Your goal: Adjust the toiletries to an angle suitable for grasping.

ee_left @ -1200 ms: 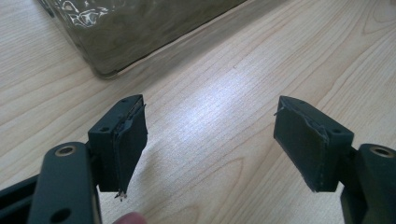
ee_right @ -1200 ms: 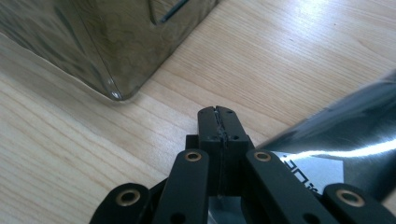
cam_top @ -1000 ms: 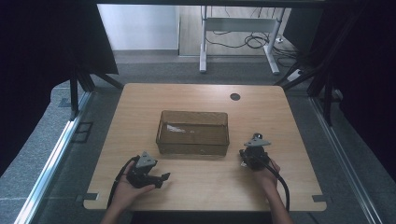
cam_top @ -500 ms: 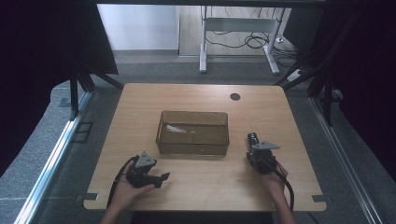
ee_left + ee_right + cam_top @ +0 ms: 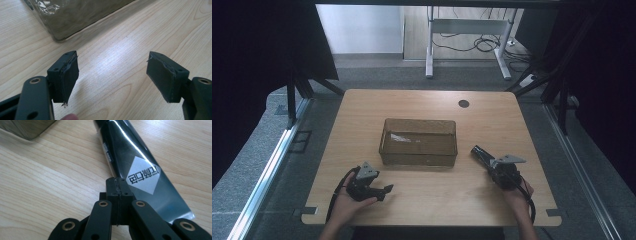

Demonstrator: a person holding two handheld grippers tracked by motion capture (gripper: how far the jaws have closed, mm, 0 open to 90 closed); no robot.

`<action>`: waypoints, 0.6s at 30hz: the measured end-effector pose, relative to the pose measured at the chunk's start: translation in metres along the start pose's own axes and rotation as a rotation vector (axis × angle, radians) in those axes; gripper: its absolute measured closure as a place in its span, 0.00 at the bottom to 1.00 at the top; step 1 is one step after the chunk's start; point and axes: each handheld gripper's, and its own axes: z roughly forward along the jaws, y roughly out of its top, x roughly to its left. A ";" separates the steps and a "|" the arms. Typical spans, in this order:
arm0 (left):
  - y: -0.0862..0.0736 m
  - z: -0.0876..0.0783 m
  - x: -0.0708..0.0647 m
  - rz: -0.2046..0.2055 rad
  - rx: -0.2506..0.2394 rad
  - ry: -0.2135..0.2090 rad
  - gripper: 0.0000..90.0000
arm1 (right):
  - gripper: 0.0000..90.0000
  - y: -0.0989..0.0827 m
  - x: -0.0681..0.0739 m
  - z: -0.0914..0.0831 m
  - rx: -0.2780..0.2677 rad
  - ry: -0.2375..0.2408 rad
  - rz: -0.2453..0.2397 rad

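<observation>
1. Right hand-held gripper (image 5: 117, 185): jaws pressed together with nothing visibly between them; low over the tabletop's right front area, held by the right hand (image 5: 518, 192).
2. Black tube (image 5: 135, 162): glossy, with a white diamond label; lies flat on the tabletop just beside and past the right jaws, its capped end (image 5: 475, 149) pointing toward the bin.
3. Left hand-held gripper (image 5: 112, 75): jaws spread wide, empty, bare wood between them; held by the left hand (image 5: 346, 202) at the left front.
4. Clear brownish bin (image 5: 419, 141): rectangular, at the centre of the tabletop (image 5: 422, 200), apart from both grippers.
</observation>
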 end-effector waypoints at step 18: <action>0.000 0.002 -0.001 0.001 0.003 -0.004 0.29 | 0.66 0.004 0.001 -0.008 -0.070 0.115 -0.082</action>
